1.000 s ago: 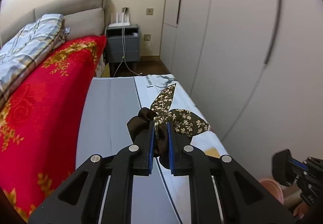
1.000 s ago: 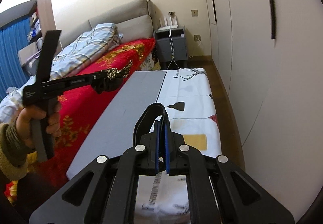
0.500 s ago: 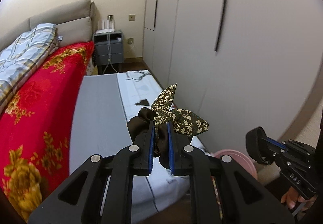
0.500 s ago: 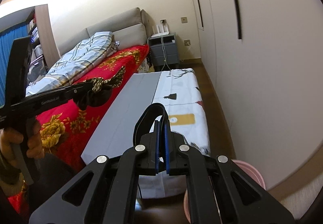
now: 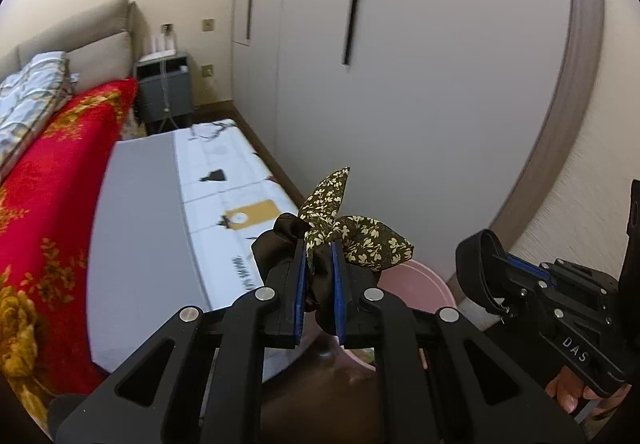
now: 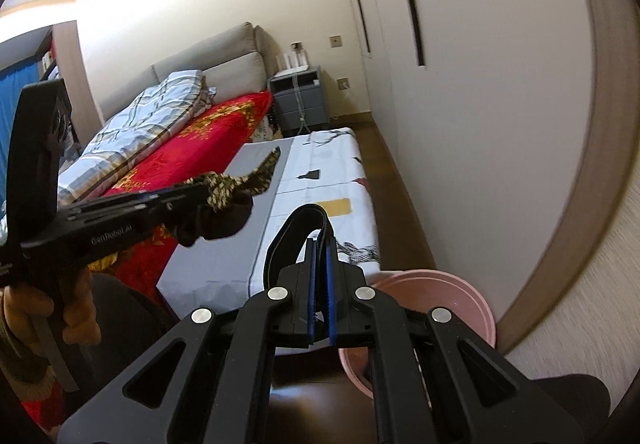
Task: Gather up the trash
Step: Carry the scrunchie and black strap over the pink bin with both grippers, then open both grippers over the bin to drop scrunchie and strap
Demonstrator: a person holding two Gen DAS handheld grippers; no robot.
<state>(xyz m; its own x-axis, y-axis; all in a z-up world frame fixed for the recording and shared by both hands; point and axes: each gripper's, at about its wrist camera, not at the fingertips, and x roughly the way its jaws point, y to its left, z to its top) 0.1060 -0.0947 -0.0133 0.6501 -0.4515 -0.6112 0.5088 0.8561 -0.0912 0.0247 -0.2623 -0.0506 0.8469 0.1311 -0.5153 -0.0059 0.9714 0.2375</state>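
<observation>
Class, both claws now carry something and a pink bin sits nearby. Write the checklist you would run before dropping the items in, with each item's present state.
1. Left claw grips the floral scrunchie: ok.
2. Right claw grips the black band: ok.
3. Pink bin in view and open-topped: ok.
4. Scrunchie directly over the bin: cannot tell; it looks near the rim.
5. Band directly over the bin: not ok; the bin lies to its right.
6. The two claws apart: ok.
</observation>
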